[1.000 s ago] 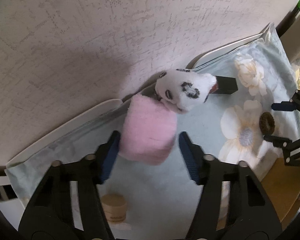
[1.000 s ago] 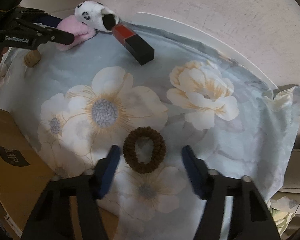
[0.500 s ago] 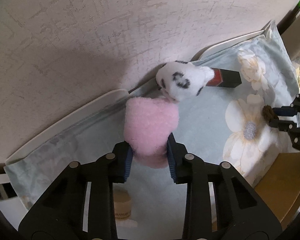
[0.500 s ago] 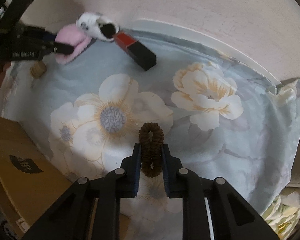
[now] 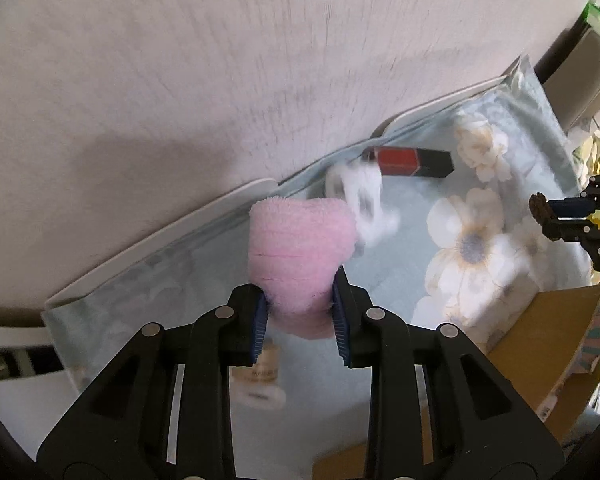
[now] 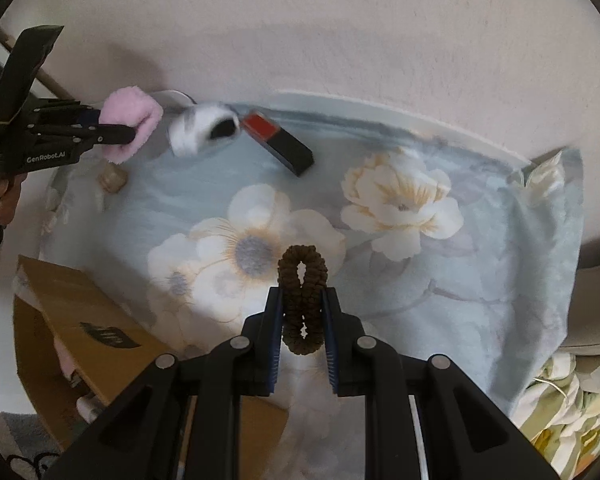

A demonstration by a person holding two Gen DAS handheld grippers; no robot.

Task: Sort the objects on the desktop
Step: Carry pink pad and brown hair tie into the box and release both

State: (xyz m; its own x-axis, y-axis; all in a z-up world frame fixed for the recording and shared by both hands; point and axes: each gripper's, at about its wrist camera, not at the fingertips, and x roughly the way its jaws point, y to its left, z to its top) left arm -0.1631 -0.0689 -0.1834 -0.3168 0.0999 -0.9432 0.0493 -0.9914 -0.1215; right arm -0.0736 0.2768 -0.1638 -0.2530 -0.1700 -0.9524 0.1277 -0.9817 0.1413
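My left gripper (image 5: 300, 316) is shut on a pink plush band (image 5: 300, 248), lifted above the floral cloth (image 5: 400, 248); its white panda head (image 5: 360, 196) dangles blurred from the far end. The right wrist view shows the same pink plush band (image 6: 134, 120) at upper left in the left gripper (image 6: 130, 134). My right gripper (image 6: 302, 320) is shut on a brown hair scrunchie (image 6: 302, 276), squeezed narrow and raised off the cloth. In the left wrist view the scrunchie (image 5: 540, 210) and right gripper (image 5: 556, 214) appear at the right edge.
A red and black box (image 6: 280, 142) lies on the floral cloth (image 6: 460, 264) near the wall. A small tan jar (image 6: 114, 178) stands at the cloth's left end. An open cardboard box (image 6: 84, 320) sits by the near left edge. A hand (image 6: 0, 200) holds the left gripper's handle.
Both grippers closed, the left on the pink plush, the right on the scrunchie, then rose off the cloth. The panda head swung loose and the red and black box came into full view.
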